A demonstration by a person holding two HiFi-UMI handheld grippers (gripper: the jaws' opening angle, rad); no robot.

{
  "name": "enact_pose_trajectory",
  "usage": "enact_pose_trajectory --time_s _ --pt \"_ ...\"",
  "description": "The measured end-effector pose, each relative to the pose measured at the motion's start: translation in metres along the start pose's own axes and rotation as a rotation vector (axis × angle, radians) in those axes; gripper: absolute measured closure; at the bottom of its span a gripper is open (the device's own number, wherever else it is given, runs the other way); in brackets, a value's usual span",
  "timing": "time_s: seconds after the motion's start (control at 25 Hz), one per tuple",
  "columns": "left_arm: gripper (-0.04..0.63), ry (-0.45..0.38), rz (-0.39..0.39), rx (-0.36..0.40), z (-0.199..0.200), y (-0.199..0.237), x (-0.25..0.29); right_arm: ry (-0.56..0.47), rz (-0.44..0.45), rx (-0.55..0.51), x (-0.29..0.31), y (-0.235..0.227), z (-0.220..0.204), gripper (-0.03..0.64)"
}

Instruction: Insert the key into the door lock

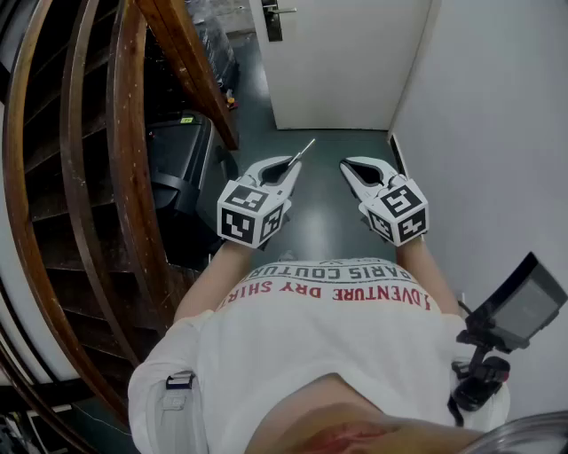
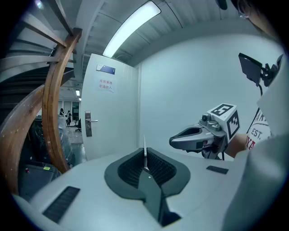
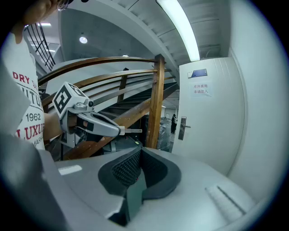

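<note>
While the key (image 2: 145,151) sits clamped edge-on between the pressed-together jaws of the left gripper (image 1: 288,167), its thin blade jutting past the tips toward the top of the head view, the pick-up looks done and the step in hand is the carry to the door (image 1: 346,71). The right gripper (image 1: 348,165) hangs beside the left near the centre of that view, jaws closed on each other with nothing between them, so it seems to have no part in this step. The lock plate (image 1: 272,21) with its lever handle is at the upper middle of the head view, well apart from both grippers, with dark floor between. In the left gripper view it shows at the left, off the blade's line and not ahead of it. The keyhole itself is too small to make out in any view. As I judge it, the next move calls for bringing the left gripper up to the plate, swinging it left until the blade points at the cylinder, and matching the blade's roll to the slot before pushing. The wooden banister (image 1: 133,133) at the left crowds that side, and a blade meeting the plate off-centre could twist in the pads.
</note>
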State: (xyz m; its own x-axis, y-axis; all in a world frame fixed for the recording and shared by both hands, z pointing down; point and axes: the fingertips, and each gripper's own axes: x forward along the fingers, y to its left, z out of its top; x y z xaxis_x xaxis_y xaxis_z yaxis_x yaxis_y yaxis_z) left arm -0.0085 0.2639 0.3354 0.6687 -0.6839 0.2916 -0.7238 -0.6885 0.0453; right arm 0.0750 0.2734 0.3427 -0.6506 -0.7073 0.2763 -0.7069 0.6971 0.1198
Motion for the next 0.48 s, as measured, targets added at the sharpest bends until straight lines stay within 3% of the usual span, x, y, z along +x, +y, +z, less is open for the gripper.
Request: enact_pose_trajectory --time_s 0.48 --pt "0.574 0.018 -0.006 -0.003 -0.0086 -0.0068 0.0001 -0.011 0.016 0.012 -0.0031 0.0065 -0.0031 0.616"
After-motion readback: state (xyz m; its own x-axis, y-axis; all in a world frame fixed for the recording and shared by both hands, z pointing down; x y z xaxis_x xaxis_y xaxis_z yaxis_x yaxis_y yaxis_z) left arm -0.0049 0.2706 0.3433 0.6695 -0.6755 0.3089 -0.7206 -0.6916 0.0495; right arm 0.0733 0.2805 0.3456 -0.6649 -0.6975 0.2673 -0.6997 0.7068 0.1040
